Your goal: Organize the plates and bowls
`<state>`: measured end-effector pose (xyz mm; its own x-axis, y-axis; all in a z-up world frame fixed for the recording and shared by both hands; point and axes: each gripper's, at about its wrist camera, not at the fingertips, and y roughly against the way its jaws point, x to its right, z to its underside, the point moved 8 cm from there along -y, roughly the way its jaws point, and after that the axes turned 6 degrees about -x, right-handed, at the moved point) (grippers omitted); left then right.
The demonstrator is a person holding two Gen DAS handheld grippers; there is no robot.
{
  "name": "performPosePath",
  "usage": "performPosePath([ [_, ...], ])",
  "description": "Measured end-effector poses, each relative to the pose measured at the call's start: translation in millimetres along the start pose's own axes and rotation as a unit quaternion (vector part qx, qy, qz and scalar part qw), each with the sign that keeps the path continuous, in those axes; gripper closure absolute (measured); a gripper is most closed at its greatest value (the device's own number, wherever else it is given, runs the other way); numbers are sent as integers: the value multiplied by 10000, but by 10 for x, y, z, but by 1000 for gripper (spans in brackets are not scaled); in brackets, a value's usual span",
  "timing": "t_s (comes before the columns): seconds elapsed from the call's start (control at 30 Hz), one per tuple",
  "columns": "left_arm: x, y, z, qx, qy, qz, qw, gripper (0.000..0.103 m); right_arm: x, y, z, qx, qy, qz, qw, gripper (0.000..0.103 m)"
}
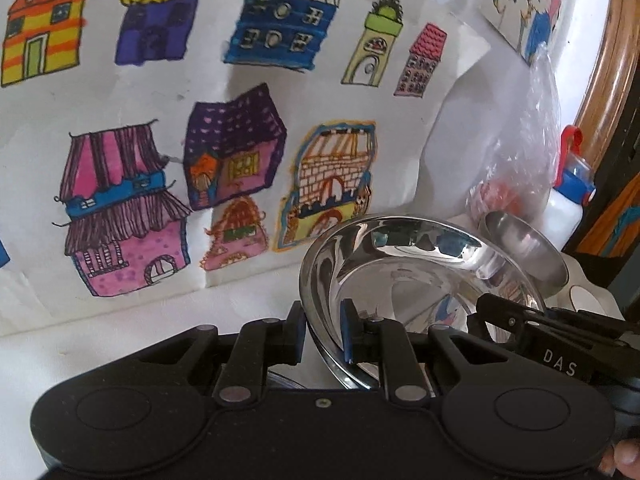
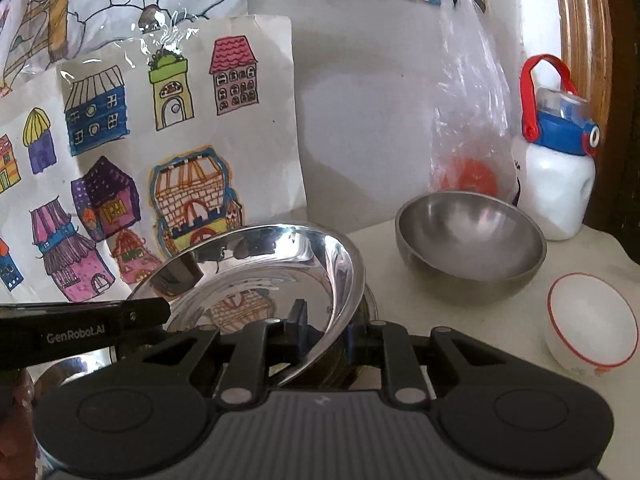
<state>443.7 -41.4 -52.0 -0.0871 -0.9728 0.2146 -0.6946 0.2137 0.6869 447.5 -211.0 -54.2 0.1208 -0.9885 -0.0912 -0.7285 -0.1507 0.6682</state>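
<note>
At frame centre, left claw [image 1: 322,334] and right claw [image 2: 324,334] each pinch the shiny steel plate's [image 2: 256,276] rim, tilted. Thin-edge grips could slip, so it might drop onto the steel beneath [image 2: 370,300].

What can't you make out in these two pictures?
- What lies under the shiny plate: hidden by the plate and both grippers in both views.
- Bag contents: something orange-red, blurred by the plastic, both views.
- White bowl: absent from the left wrist view except a sliver behind the right gripper.
- Left gripper: right wrist view shows only one finger; the picture edge cuts off the rest.
</note>
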Motion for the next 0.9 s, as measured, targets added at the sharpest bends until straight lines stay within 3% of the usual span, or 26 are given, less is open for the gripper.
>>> performPosePath([
  [0.3, 78, -81, 16, -4, -288, -244, 9993, 83, 23, -32, 70, -1, -64, 58, 10000, 81],
  [0.9, 86, -164, 79, -113, -345, -293, 9989, 82, -62, -12, 94, 313, 207, 359, 9987, 73],
])
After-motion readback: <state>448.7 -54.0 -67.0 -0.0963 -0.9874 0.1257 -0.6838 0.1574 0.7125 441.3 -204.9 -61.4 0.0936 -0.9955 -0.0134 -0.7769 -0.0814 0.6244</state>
